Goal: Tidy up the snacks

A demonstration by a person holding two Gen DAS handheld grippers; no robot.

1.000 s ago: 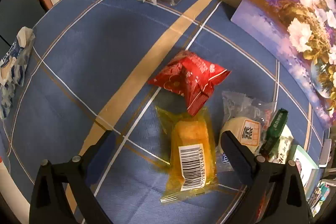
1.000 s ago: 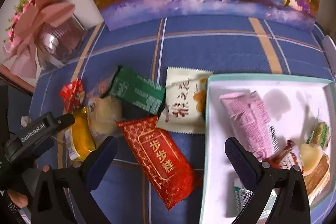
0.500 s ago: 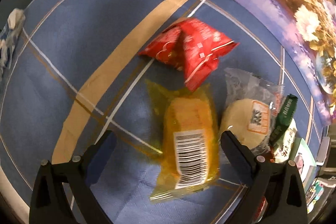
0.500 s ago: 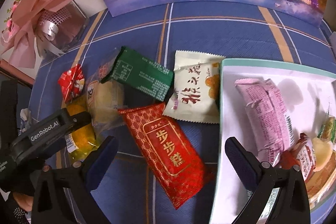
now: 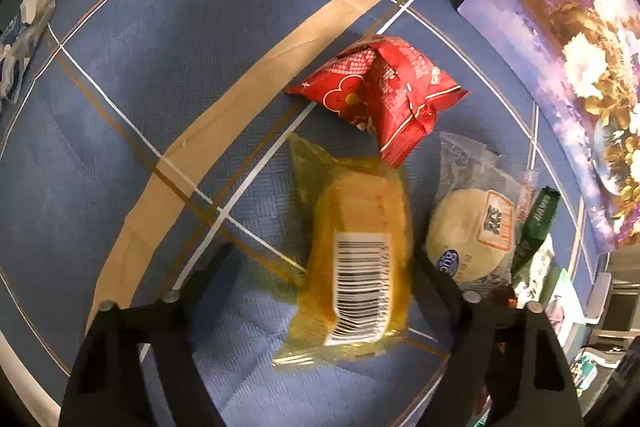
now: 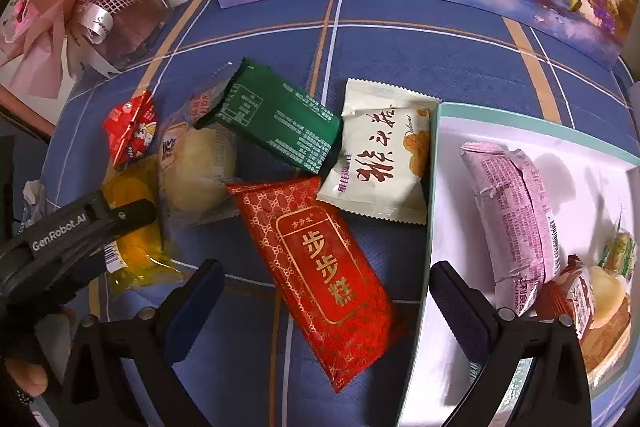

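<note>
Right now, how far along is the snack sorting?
Done: a pink wrapped cake and a few small snacks lie in the white mint-rimmed box. In hand: the left gripper, jaws just closing, straddles the yellow clear-wrapped cake; the right gripper hangs open. Left: six packets on the blue cloth.

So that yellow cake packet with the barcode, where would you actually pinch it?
Across the plump middle of the yellow cake packet, coming from above, one finger on each long side. It lies flat on the tablecloth with thin crinkly ends that would probably slip. The left gripper already straddles it, its jaws just closing; the right finger looks near the round bun.
</note>
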